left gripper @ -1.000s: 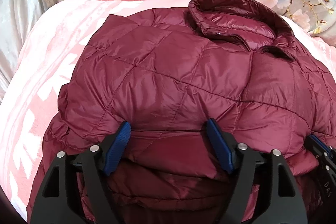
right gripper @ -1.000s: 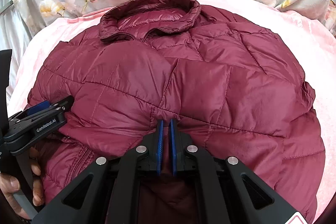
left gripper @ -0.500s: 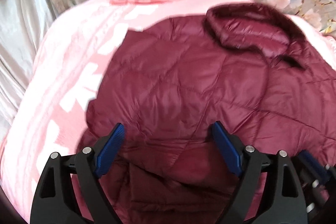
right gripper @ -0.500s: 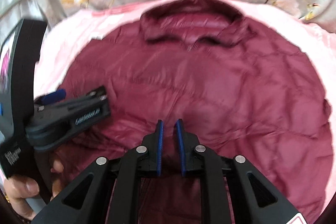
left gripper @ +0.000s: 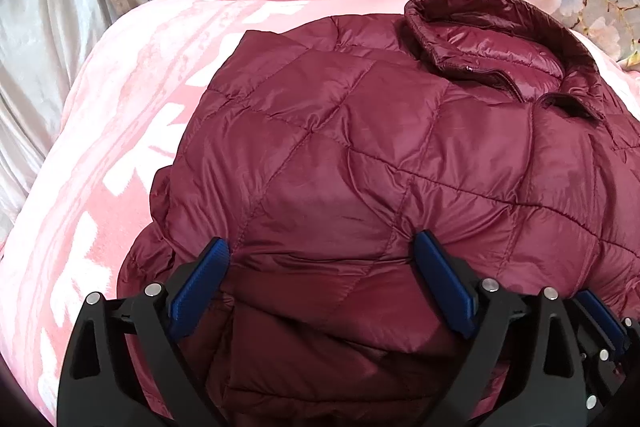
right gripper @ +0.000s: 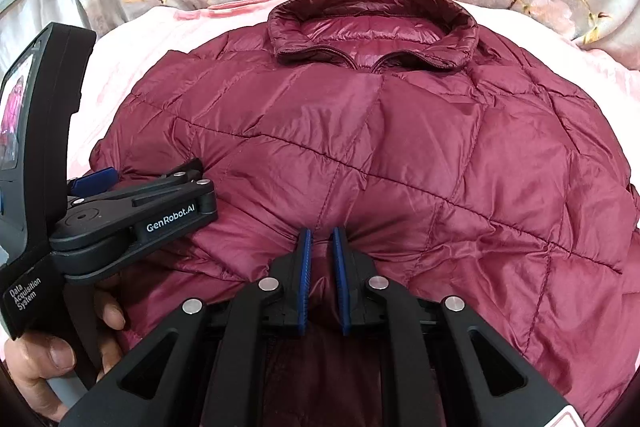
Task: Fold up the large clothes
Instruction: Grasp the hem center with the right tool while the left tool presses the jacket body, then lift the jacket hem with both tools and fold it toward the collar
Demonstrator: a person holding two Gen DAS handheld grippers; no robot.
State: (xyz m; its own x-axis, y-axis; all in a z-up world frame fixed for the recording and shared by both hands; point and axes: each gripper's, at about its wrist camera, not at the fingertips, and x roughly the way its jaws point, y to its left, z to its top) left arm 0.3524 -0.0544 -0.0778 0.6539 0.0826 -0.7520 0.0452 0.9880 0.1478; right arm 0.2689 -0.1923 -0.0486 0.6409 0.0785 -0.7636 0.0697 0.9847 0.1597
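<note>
The right gripper [right gripper: 319,247] pinched the jacket [right gripper: 400,155] fold; the left gripper [left gripper: 320,263] gaped wide, straddling it; both likely needed level, even carrying.

A maroon quilted puffer jacket [left gripper: 400,163] is laid flat on a pink blanket [left gripper: 132,131]. The stand-up collar [right gripper: 372,27] lies at the far end, partly unzipped. The near hem is doubled up over the body, forming a rounded fold.
</note>
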